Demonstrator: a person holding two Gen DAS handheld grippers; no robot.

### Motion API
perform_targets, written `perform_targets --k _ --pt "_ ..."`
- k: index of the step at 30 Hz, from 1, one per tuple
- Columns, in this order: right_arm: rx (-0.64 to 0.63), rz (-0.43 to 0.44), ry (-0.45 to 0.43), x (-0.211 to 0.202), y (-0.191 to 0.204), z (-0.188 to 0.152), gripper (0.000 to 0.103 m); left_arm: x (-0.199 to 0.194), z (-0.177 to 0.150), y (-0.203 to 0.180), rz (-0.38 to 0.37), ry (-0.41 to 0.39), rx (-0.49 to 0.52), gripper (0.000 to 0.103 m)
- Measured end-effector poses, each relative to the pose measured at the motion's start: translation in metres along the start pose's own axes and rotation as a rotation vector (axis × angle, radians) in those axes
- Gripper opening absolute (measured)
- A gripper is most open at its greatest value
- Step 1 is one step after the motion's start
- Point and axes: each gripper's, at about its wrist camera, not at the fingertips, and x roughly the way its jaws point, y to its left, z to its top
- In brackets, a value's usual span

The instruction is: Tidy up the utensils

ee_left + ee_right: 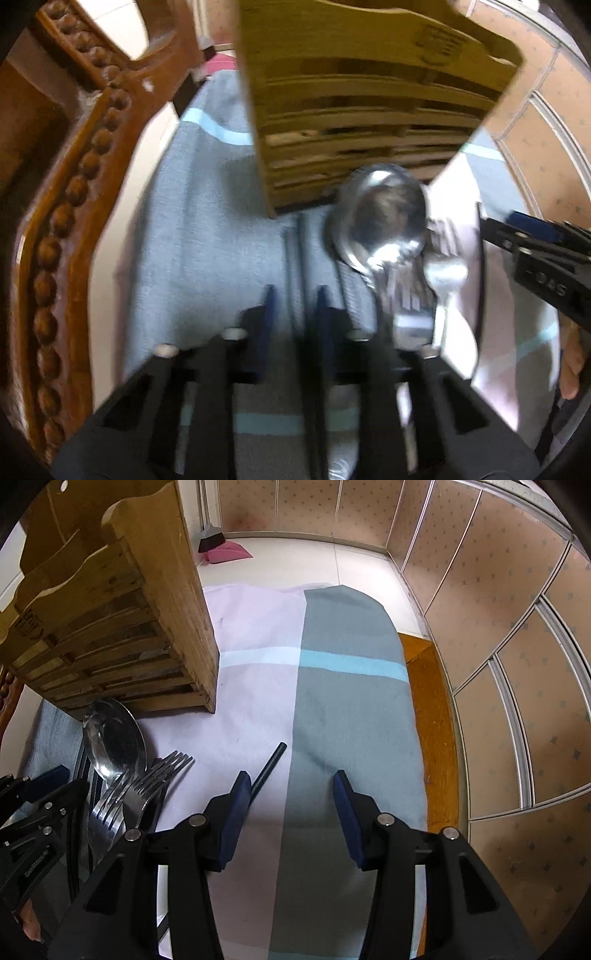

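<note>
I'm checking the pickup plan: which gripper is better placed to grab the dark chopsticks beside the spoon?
Left. The left gripper already straddles the dark chopsticks. The right gripper sits over the cloth, on the far side of the spoon.

Large steel spoon [112, 738], forks [147, 786] and black chopsticks [266, 767] lie beside the upright wooden holder [122, 602].

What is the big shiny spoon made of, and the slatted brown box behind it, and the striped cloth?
The big shiny spoon looks like polished metal, probably steel: its bowl mirrors the room. The slatted brown box looks like unpainted wood, with visible grain and rough slats. The striped cloth looks like woven cotton or similar fabric: matte, soft and slightly creased.
</note>
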Motion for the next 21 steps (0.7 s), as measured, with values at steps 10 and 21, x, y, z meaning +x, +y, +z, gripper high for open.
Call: perform_targets --k 10,21 --pt "-0.134 0.016 0.025 -0.005 0.012 -0.024 0.003 0.001 -0.038 -0.013 -0.061 0.053 -0.008 0.013" --pt "0.122 0.18 0.072 0.001 -0.031 0.005 0.02 0.005 -0.034 0.011 -0.032 -0.044 -0.08 0.031"
